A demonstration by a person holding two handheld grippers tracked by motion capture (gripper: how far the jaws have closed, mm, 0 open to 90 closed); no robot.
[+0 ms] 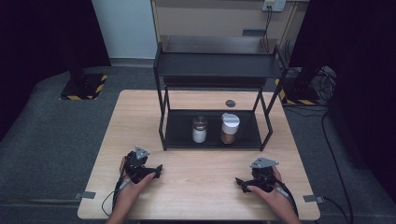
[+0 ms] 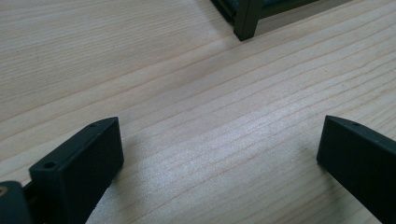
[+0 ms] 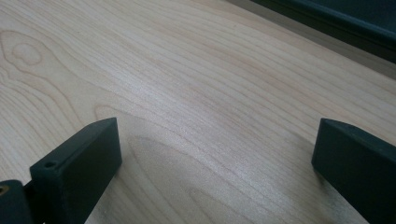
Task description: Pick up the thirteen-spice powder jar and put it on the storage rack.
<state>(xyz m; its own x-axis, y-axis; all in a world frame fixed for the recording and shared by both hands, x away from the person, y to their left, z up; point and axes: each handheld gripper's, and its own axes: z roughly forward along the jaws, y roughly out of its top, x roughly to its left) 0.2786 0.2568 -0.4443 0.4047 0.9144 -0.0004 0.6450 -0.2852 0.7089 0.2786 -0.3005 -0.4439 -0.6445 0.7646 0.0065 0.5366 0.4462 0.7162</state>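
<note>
From above the person's side, the high view looks forward and down, taking in the whole bench (image 1: 201,186) and the black rack (image 1: 212,121) at its far half. The left gripper view rides low and close over the wood, facing along the bench (image 2: 201,116) toward a rack leg (image 2: 247,21) at its top edge. The right gripper view, just as low, skims the bench (image 3: 187,93) toward the rack's base (image 3: 336,21). All three share the bench top and the rack.

Black rack (image 1: 212,65) – pale wood-grain table (image 1: 201,182) – white-lidded jar (image 1: 229,128) – black grippers.
</note>
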